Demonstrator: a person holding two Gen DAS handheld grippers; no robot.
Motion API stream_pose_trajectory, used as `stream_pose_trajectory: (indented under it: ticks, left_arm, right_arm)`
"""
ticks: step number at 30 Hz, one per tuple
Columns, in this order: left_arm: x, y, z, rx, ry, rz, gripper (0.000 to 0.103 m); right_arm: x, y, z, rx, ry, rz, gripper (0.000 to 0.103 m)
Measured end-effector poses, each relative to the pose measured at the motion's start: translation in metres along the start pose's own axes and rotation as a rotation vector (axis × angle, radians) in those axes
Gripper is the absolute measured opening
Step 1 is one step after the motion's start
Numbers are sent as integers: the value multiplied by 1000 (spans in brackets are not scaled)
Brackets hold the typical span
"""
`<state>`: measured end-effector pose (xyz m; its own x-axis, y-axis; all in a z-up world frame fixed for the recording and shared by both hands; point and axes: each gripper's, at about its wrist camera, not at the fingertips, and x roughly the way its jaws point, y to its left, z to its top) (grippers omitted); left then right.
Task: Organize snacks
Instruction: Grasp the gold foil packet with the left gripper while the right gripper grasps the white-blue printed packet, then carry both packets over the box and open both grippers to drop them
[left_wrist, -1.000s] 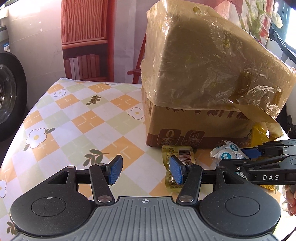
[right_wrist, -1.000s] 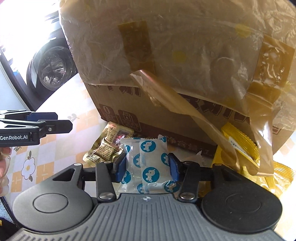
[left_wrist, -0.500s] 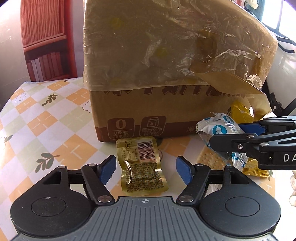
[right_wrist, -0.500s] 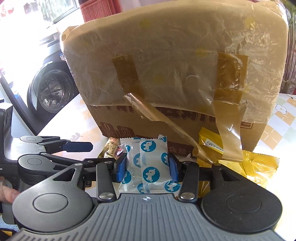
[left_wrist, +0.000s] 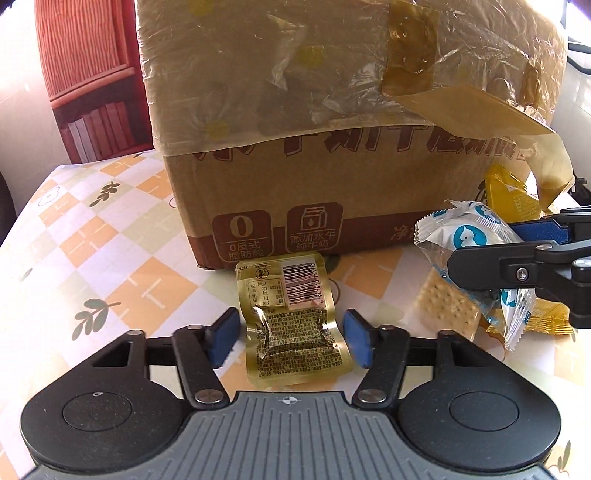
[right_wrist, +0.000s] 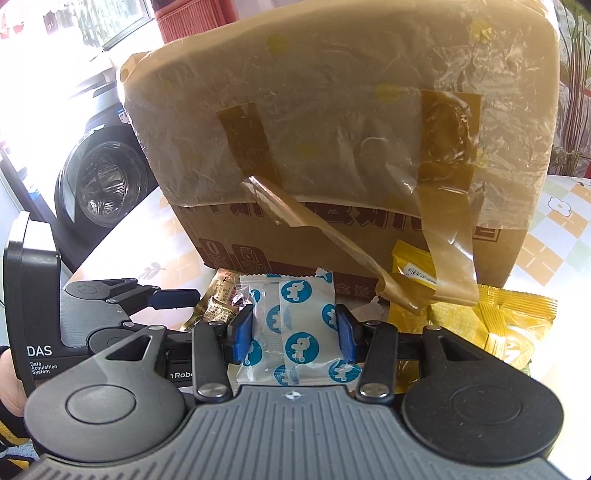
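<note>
left gripper: fingers spread, straddling gold pouch without contact; pouch flat on table, just in front of box. right gripper: fingers pinching white-blue packet, held off table beside box. cracker and yellow packs on table below and right of held packet. box top wrapped in bag.
</note>
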<state>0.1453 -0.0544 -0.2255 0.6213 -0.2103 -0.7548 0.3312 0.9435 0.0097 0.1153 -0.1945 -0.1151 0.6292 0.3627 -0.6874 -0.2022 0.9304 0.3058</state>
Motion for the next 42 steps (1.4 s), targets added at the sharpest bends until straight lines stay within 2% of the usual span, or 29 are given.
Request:
stream_pose_trajectory:
  ticks: [5,10,22,27,32,36,39,42]
  left_arm:
    - [-14,6,-7,-37,0,-53,46]
    - [-32,17,-20,-66,-21,-38,44]
    - [-110,55,-6,-155,-209,-9,44]
    - [-143,63,14,-160,-319,-25,44]
    - [-174,54,48,-125,-444,-36,44]
    - [-186,43,78,-99,-507,-46,45]
    - [-183,34,104,-84,-550,-55,45]
    - [-176,27,125,-67,-581,-63,45]
  right_arm:
    - [1,1,3,-4,-1,2,47]
    - [-1,6,4,-13,-9,9,47]
    - [-18,40,11,-92,-59,72,47]
    - [-40,57,27,-142,-151,101,47]
    - [-67,58,59,-164,-279,85,47]
    - [-81,50,84,-172,-372,45,47]
    - [-85,43,100,-221,-424,-29,47]
    - [-78,35,114,-244,-446,-69,47]
